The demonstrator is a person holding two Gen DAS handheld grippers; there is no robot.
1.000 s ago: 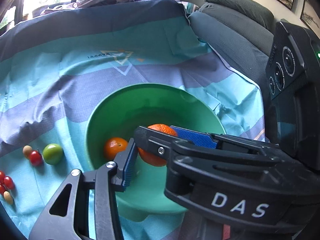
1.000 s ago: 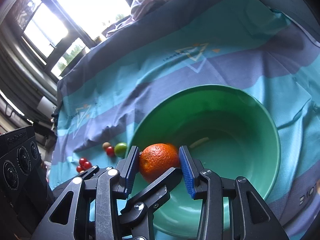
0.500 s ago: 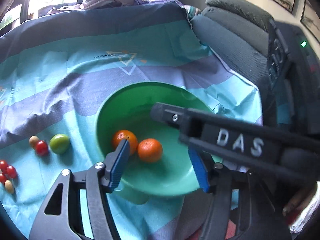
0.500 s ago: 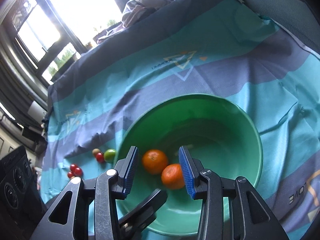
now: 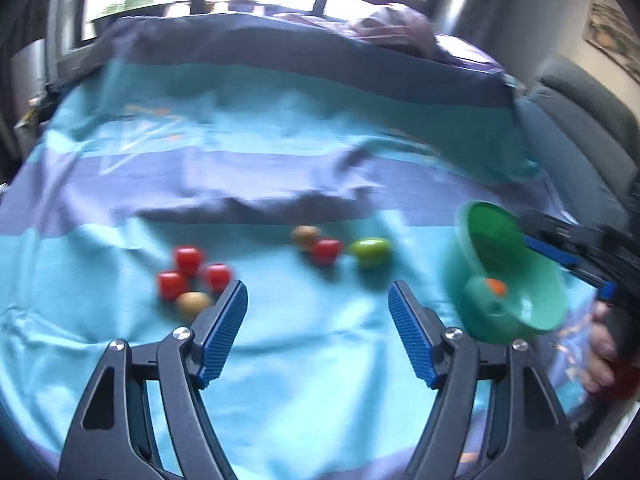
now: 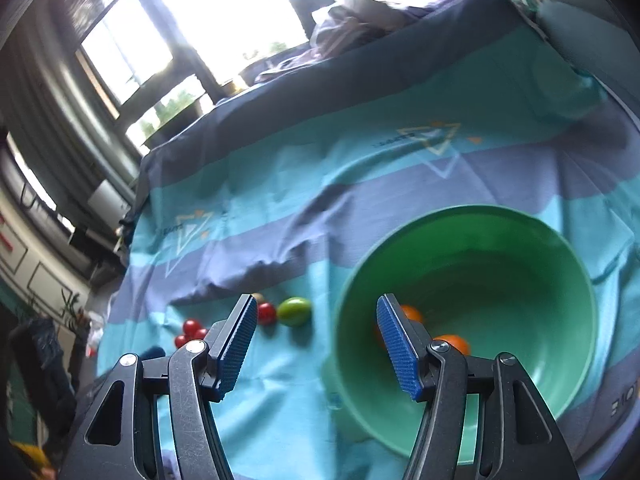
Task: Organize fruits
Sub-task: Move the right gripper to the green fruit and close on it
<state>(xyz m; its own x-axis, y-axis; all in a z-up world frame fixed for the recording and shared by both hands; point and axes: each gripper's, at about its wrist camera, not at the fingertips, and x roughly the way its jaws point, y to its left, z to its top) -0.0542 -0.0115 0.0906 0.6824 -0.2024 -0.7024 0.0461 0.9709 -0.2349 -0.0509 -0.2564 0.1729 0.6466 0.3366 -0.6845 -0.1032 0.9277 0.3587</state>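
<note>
A green bowl [image 6: 520, 240] sits on the striped blue cloth and holds two oranges [image 6: 454, 344]. In the left wrist view the bowl [image 5: 532, 312] is at the right. Small fruits lie on the cloth: a green one [image 5: 370, 250], red ones [image 5: 188, 260] and tan ones [image 5: 194, 303]. My left gripper [image 5: 316, 332] is open and empty, above the cloth just in front of the small fruits. My right gripper [image 6: 316, 344] is open and empty, at the bowl's left rim; the green fruit [image 6: 295, 311] and red ones [image 6: 192, 326] lie left of the bowl.
A grey sofa [image 5: 580, 160] stands at the right of the table. Crumpled cloth [image 6: 360, 12] lies at the far edge below bright windows. The cloth is wrinkled in the middle [image 5: 280, 204].
The right gripper let the orange go into the bowl, opened and drew back to the left. The left gripper swung left from the bowl to face the small fruits.
</note>
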